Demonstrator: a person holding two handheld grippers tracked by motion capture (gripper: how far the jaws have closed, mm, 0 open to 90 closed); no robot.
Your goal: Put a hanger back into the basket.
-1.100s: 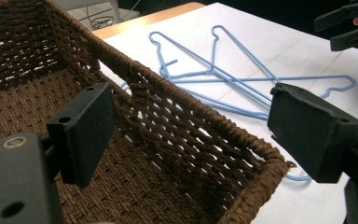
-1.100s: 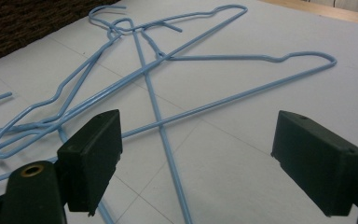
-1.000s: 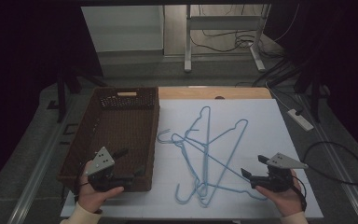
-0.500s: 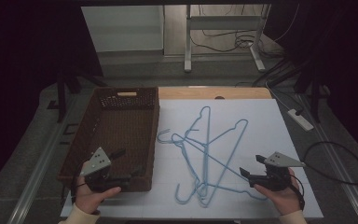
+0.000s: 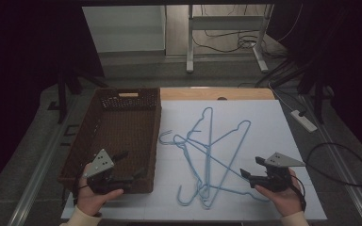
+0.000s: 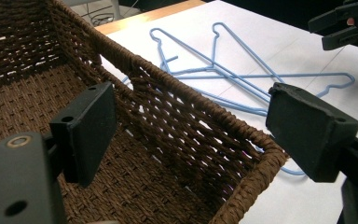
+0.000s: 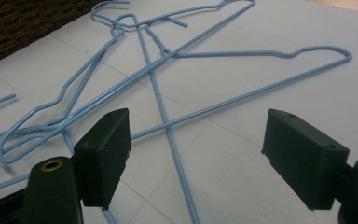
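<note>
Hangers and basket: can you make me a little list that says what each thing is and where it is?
hangers: blue wire, tangled in a crossed pile on the white table top
basket: brown woven, nothing visible inside, left of the hangers
left gripper: open, jaws over the basket's near right corner
right gripper: open, beside the hangers' right side, holding nothing
floor: cables and a power strip lie past the table's right side

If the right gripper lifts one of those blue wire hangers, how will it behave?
The blue hangers look like thin wire, so probably light and a little springy. They lie crossed over each other, so one may drag its neighbours. The open right gripper could slip on such thin wire.
</note>
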